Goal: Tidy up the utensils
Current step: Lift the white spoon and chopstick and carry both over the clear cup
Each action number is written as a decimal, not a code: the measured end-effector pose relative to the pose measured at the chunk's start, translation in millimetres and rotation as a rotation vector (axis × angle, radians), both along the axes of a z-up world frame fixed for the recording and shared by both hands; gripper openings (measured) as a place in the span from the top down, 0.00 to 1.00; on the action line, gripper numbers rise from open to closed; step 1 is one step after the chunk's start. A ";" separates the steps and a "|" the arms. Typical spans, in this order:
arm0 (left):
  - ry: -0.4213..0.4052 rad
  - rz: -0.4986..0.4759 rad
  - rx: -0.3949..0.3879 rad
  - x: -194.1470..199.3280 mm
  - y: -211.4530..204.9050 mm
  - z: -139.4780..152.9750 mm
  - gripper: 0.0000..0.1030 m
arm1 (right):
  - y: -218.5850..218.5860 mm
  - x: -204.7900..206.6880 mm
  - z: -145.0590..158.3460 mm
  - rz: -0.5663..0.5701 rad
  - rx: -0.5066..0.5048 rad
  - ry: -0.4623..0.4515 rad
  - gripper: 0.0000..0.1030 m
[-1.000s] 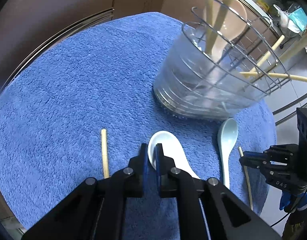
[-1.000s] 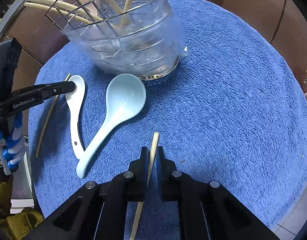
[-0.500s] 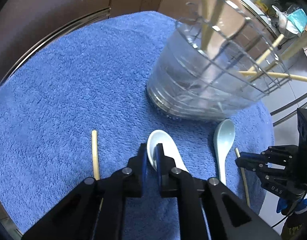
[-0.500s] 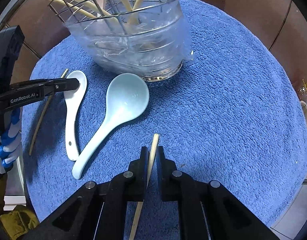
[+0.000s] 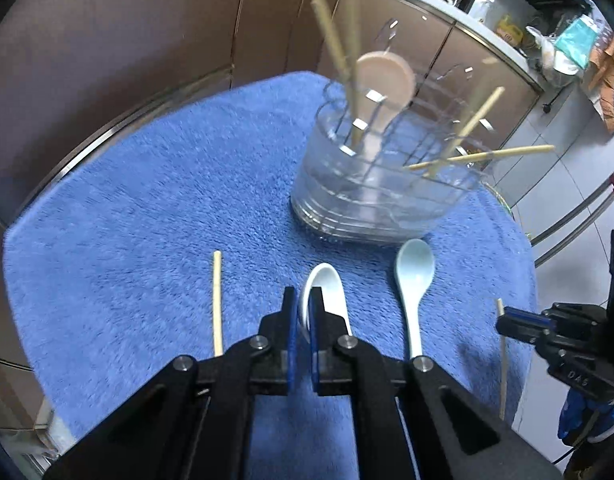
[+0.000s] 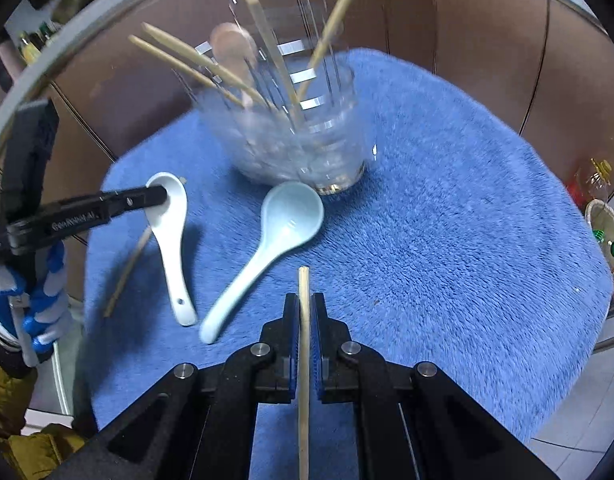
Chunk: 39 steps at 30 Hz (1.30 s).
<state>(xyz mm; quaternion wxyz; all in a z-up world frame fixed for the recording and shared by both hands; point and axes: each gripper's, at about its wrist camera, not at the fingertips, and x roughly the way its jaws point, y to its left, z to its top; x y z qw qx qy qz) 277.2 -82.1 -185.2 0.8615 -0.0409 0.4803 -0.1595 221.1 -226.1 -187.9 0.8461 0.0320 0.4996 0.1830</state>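
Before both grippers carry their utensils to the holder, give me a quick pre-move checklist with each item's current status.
1. Left gripper shut on white spoon, gripping the bowl rim: ok.
2. Right gripper shut on chopstick: ok.
3. White spoon lifted off the blue towel: cannot tell.
4. Holder upright on the towel: ok.
5. Free slot in the holder for both items: cannot tell, blurred.
6. Light blue spoon and loose chopstick lie apart from both grips: ok.

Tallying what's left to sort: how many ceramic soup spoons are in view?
3. A white ceramic spoon pinched in the left tongs, a pale blue ceramic spoon lying on the blue towel, and a pinkish spoon standing in the clear holder. Others may be hidden inside.
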 end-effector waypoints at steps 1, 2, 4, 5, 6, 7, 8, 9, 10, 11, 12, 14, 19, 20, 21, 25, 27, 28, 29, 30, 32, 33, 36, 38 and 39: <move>-0.014 0.003 0.008 -4.8 -0.2 3.6 0.96 | -3.7 -6.1 5.8 -0.003 0.011 -0.018 0.94; -0.033 0.006 0.018 -11.0 -0.7 9.1 0.96 | -5.5 -13.0 11.4 -0.008 0.019 -0.038 0.94; -0.067 0.008 0.031 -23.1 -0.5 18.4 0.96 | -8.3 -25.0 20.7 -0.020 0.038 -0.072 0.94; -0.082 0.009 0.035 -28.9 3.9 23.5 0.96 | -10.6 -29.3 23.5 -0.024 0.046 -0.083 0.94; -0.096 0.010 0.039 -34.8 6.1 27.4 0.96 | -13.9 -32.1 25.9 -0.026 0.054 -0.095 0.94; -0.111 0.011 0.044 -40.5 8.4 32.1 0.96 | -15.2 -39.3 30.6 -0.032 0.063 -0.111 0.94; -0.126 0.011 0.050 -46.8 7.2 36.1 0.96 | -15.9 -41.8 33.2 -0.034 0.070 -0.121 0.94; -0.142 0.009 0.055 -54.3 11.4 40.8 0.96 | -16.0 -45.9 35.3 -0.039 0.075 -0.131 0.94; -0.153 0.008 0.058 -58.4 13.5 43.9 0.96 | -16.5 -49.6 39.0 -0.043 0.076 -0.140 0.94; -0.171 0.006 0.065 -66.2 12.9 48.3 0.96 | -14.5 -51.8 38.9 -0.045 0.081 -0.147 0.94; -0.184 0.003 0.070 -73.8 12.0 51.4 0.96 | -12.9 -54.9 39.9 -0.046 0.085 -0.153 0.94; -0.211 -0.002 0.084 -85.4 6.9 57.4 0.96 | -11.5 -63.2 44.8 -0.051 0.089 -0.169 0.94; -0.286 -0.010 0.125 -113.8 2.2 71.0 0.96 | -12.2 -79.3 53.6 -0.073 0.116 -0.212 0.94; -0.299 -0.010 0.134 -118.5 1.7 72.9 0.96 | -12.8 -83.7 56.5 -0.076 0.118 -0.220 0.94; -0.316 -0.011 0.143 -124.1 1.2 75.6 0.96 | -12.5 -86.2 58.1 -0.078 0.122 -0.228 0.94; -0.364 -0.013 0.168 -140.1 -0.3 84.9 0.96 | -9.5 -96.7 64.9 -0.083 0.131 -0.255 0.94; -0.391 -0.014 0.181 -148.1 -0.7 89.9 0.96 | -8.0 -100.1 67.4 -0.084 0.137 -0.263 0.94; -0.401 -0.015 0.187 -150.8 -1.5 91.7 0.96 | -7.2 -101.9 68.9 -0.086 0.138 -0.269 0.94; -0.410 -0.015 0.193 -153.1 -2.1 92.9 0.96 | -5.9 -103.3 69.5 -0.088 0.137 -0.273 0.94; -0.424 -0.017 0.201 -156.7 -2.8 95.1 0.96 | -5.3 -104.6 70.9 -0.089 0.137 -0.278 0.94; -0.442 -0.017 0.212 -160.9 -3.4 97.9 0.96 | -4.5 -106.9 73.3 -0.091 0.142 -0.287 0.94; -0.448 -0.017 0.214 -162.6 -3.7 98.8 0.96 | -4.7 -107.7 74.2 -0.091 0.146 -0.291 0.94; -0.460 -0.018 0.216 -166.3 -3.9 100.7 0.96 | -4.4 -109.5 76.8 -0.097 0.147 -0.305 0.94; -0.462 -0.019 0.217 -167.6 -4.1 101.2 0.96 | -4.0 -110.1 77.9 -0.100 0.146 -0.314 0.94; -0.463 -0.019 0.217 -167.7 -4.3 101.4 0.96 | -4.1 -110.3 78.7 -0.101 0.148 -0.319 0.94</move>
